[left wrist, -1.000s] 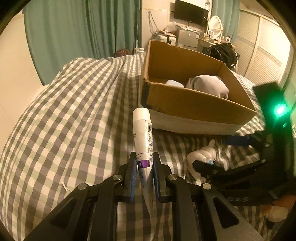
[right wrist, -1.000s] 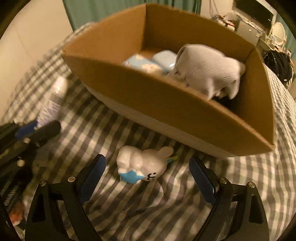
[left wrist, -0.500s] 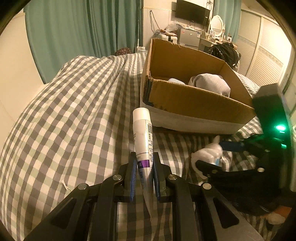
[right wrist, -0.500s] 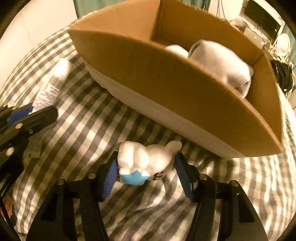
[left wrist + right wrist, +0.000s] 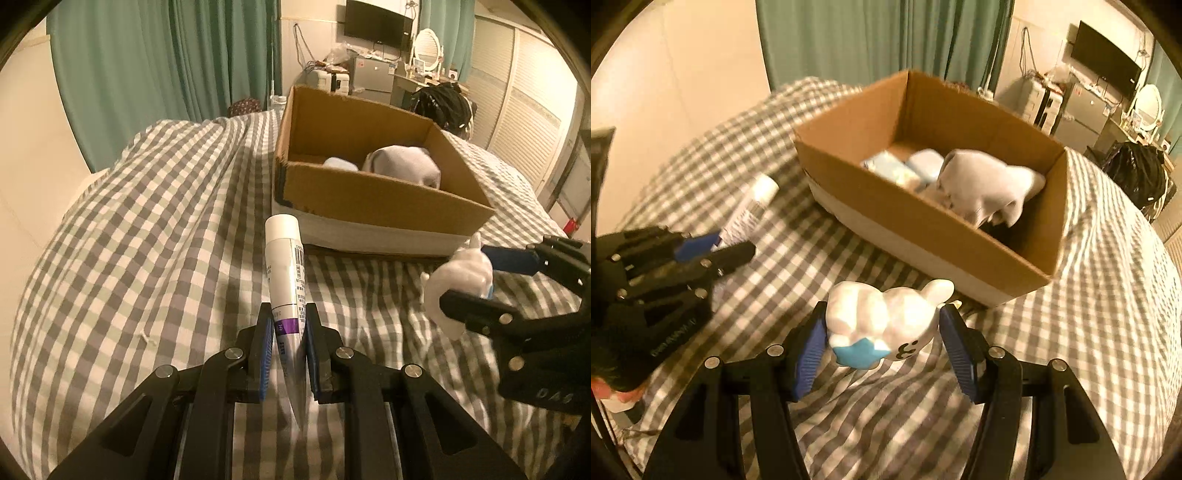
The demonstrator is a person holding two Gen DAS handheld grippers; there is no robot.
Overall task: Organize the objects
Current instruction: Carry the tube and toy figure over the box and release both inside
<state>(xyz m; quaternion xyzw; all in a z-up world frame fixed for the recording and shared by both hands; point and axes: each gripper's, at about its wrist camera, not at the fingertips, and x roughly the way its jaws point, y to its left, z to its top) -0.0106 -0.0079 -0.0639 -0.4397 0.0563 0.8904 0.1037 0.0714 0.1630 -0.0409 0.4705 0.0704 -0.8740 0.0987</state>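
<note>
My left gripper (image 5: pixel 289 347) is shut on a white tube with a purple band (image 5: pixel 285 273), held above the checked bedspread, cap pointing at the cardboard box (image 5: pixel 369 203). My right gripper (image 5: pixel 882 343) is shut on a white and blue toy figure (image 5: pixel 882 321) and holds it lifted in front of the box (image 5: pixel 916 236). The toy also shows in the left wrist view (image 5: pixel 458 280), and the tube in the right wrist view (image 5: pixel 750 210). The box holds a grey plush (image 5: pixel 986 188) and pale blue items (image 5: pixel 908 170).
The checked bedspread (image 5: pixel 147 229) slopes down at the left towards a cream wall. Green curtains (image 5: pixel 166 55) hang behind. A desk with a TV and a black bag (image 5: pixel 443 99) stand beyond the box.
My right gripper closed on the toy figure and lifted it off the bedspread towards the box. My left gripper kept its hold on the tube and rose slightly.
</note>
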